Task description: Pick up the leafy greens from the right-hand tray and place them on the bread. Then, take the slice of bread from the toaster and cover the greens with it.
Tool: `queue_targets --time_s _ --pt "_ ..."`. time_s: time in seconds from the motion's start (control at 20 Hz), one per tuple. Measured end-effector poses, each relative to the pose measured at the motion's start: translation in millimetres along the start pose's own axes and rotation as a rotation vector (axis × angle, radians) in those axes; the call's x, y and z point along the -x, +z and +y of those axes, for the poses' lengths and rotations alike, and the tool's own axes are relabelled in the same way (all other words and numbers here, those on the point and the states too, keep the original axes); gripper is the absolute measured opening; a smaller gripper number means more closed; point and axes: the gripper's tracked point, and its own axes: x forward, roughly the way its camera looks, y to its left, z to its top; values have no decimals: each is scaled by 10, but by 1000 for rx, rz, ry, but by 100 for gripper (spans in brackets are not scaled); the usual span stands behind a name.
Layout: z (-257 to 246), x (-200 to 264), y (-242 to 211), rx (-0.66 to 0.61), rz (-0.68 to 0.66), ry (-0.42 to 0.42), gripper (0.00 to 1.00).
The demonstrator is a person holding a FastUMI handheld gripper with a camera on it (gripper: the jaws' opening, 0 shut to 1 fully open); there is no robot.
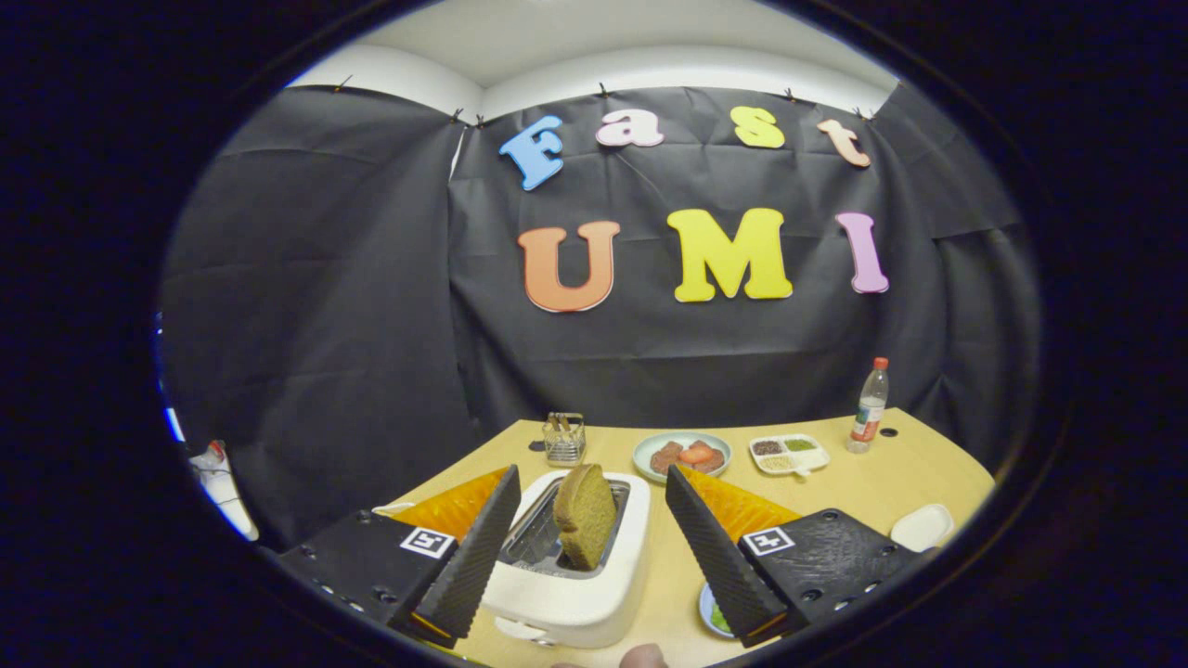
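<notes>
Bread slice [585, 515]: brown, coarse-crumbed, rounded at the top. Stands on edge in the slot of the toaster [566, 575], upper half proud of the slot, leaning slightly. Sits between the two fingers and a little ahead of them, touching neither.

Gripper [589, 547]: wide open, holding nothing. Left finger [473, 557] and right finger [719, 557] are black and ribbed, standing either side of the toaster top.

Step in hand, as judged: taking the slice from the toaster. To do it well, bring the fingers forward until the pads face the slice's two flat sides, close on the exposed upper half, and lift straight up so the crust does not catch on the slot. Squeeze gently; the crumb looks soft and could crush or tear.

Toaster: white, rounded body, single dark slot, on the table [882, 482], a pale yellow top.

Small dish [713, 614]: just beside the toaster, largely hidden by the right finger; something green shows in it. Whether the greens already lie on bread there cannot be told.

Further back: wire basket [563, 438]; round plate [682, 455] with reddish food; divided tray [789, 455] with small portions; plastic bottle [870, 406] with a red cap.
</notes>
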Motion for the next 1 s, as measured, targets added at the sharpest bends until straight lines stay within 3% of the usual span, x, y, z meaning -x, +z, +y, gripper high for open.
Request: queue_targets --time_s 0.35,0.65,0.8,0.95,1.0 --pt "57 -427 -306 13 109 -66 94" --pt "100 -598 -400 37 157 -74 62" --pt "45 -622 -437 44 171 -87 43" --pt "-14 -647 -428 28 180 -94 15" --pt "-26 -643 -419 24 180 -88 12"
